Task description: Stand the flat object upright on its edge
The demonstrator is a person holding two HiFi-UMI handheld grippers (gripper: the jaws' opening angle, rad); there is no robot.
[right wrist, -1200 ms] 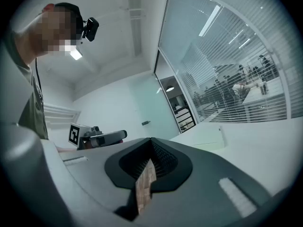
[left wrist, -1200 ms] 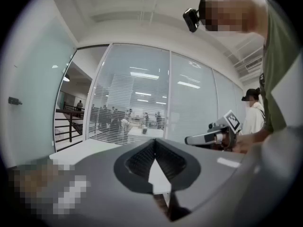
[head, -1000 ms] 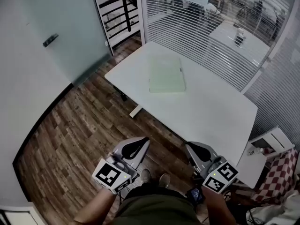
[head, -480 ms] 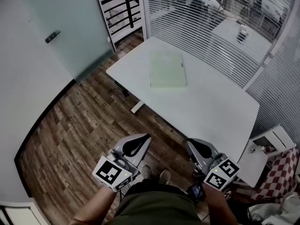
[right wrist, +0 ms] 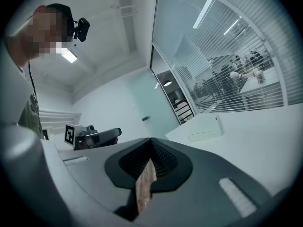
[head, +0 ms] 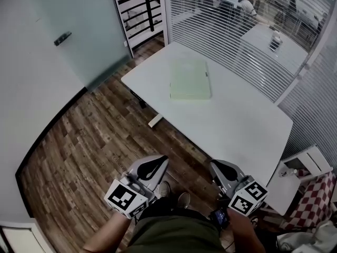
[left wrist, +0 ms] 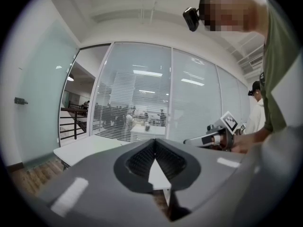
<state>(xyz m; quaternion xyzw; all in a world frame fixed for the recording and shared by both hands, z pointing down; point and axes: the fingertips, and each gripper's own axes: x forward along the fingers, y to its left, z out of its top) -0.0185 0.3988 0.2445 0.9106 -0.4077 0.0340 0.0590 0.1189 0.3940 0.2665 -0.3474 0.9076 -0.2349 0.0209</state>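
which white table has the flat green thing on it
The near table, this side of the glass wall: the green object lies on it. The far table is behind the glass.

The person's bare forearms hold the grey two-jaw left gripper (head: pixel 159 160) and the matching right gripper (head: pixel 215 165) side by side at the waist. Both point roughly level, with their jaws closed together.

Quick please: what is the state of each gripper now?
Left gripper: closed, holding nothing.
Right gripper: closed, holding nothing.
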